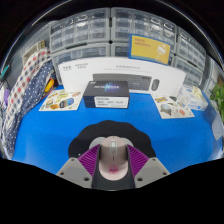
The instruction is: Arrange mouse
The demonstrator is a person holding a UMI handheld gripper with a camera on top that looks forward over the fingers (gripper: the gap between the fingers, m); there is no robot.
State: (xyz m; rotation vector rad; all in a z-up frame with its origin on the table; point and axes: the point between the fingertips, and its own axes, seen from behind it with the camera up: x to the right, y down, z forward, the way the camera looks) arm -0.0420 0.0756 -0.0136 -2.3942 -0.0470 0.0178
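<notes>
Counted on and around the blue tabletop (pixel 60 140)

One grey computer mouse (pixel 114 158) at 6 o'clock on one round black pad (pixel 115 131); one dark printed box (pixel 107 93) at 12 o'clock; one long white carton (pixel 120 70) behind it; one yellow flat box (pixel 152 48) at 1 o'clock; two small leaflets, one (pixel 62 99) at 10 o'clock, one (pixel 176 107) at 2 o'clock.
</notes>
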